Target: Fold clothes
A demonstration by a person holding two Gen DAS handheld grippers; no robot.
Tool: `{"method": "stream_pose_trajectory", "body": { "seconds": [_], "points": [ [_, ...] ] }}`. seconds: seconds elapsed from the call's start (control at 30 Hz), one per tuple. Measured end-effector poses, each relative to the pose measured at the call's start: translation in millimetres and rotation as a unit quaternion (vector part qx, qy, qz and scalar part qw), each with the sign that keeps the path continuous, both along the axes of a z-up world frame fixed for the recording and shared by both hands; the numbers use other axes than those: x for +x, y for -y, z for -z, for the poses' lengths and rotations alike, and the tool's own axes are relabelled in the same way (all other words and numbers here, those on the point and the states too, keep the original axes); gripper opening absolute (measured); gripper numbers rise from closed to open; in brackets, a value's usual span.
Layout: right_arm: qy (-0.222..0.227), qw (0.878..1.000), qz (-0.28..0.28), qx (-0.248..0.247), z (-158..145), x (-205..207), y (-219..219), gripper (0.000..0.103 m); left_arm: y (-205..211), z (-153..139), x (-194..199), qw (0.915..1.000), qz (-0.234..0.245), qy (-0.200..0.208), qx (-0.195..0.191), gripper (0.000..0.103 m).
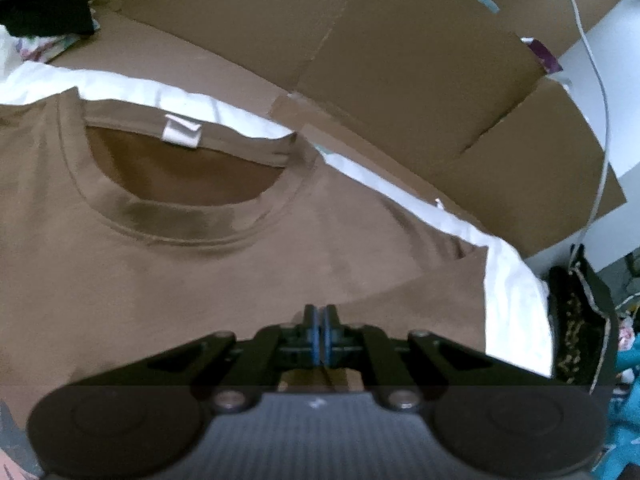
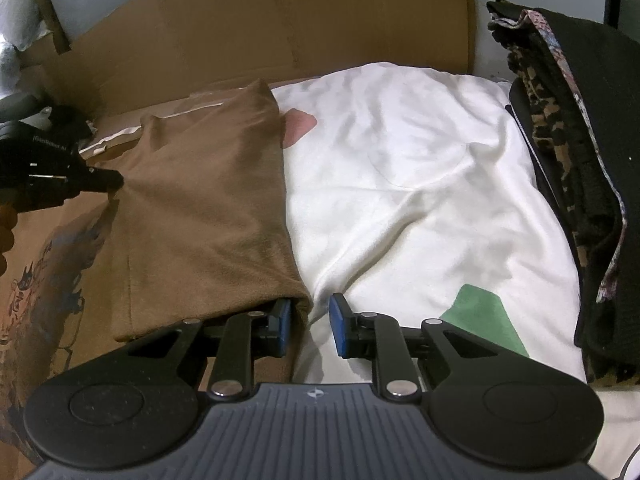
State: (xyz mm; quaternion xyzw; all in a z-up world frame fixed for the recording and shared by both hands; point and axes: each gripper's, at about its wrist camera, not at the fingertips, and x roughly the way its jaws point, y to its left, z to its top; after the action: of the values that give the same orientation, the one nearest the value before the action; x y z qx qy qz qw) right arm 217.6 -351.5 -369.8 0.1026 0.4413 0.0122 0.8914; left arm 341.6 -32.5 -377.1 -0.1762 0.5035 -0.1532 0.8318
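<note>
The brown T-shirt (image 1: 200, 264) is lying flat on a white sheet (image 2: 420, 168) spread over the bed, its collar at about eleven o'clock in the left wrist view. One side panel is already lying folded over the body, its folded edge running from twelve toward six o'clock in the right wrist view.

The left claw (image 1: 321, 322) is sitting fully closed, its blue pads meeting; it appears to be pinching the shirt's fabric up near the shoulder, though the cloth between the pads is hard to make out. The right claw (image 2: 310, 322) is standing partly open, straddling the lower corner of the folded edge: one pad is tucked under the brown cloth, the other resting on the sheet, not yet pressing.

So both claws are lining up along the shirt's long axis, left at the collar end, right nearer the hem. A stack of dark clothes (image 2: 568, 152) is waiting at three o'clock.
</note>
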Motion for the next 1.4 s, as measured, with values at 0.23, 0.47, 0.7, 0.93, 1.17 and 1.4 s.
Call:
{"method": "stream_pose_trajectory", "body": {
  "seconds": [0.23,0.47,0.7,0.93,1.17,1.4],
  "points": [
    [-0.007,1.0,-0.011,-0.011,-17,-5,-1,0.026,3,4,-1,0.9999,0.009,-0.008,0.004,0.003],
    [0.017,0.999,-0.017,0.024,-60,10,14,0.027,3,6,0,0.9998,0.016,-0.008,-0.01,0.003],
    [0.001,0.999,-0.016,0.047,-90,71,19,0.036,1,2,-2,0.9989,0.028,-0.004,-0.036,0.003],
    [-0.021,0.999,-0.002,0.049,-103,146,2,0.041,2,4,4,0.9973,0.039,-0.006,-0.061,0.003],
    [-0.071,0.997,-0.011,0.034,-86,208,-21,0.046,-1,7,9,0.9952,0.048,-0.013,-0.084,0.003],
    [-0.109,0.994,-0.025,-0.012,-72,237,-37,0.046,-1,10,12,0.9939,0.044,-0.017,-0.099,0.003]
  ]
}}
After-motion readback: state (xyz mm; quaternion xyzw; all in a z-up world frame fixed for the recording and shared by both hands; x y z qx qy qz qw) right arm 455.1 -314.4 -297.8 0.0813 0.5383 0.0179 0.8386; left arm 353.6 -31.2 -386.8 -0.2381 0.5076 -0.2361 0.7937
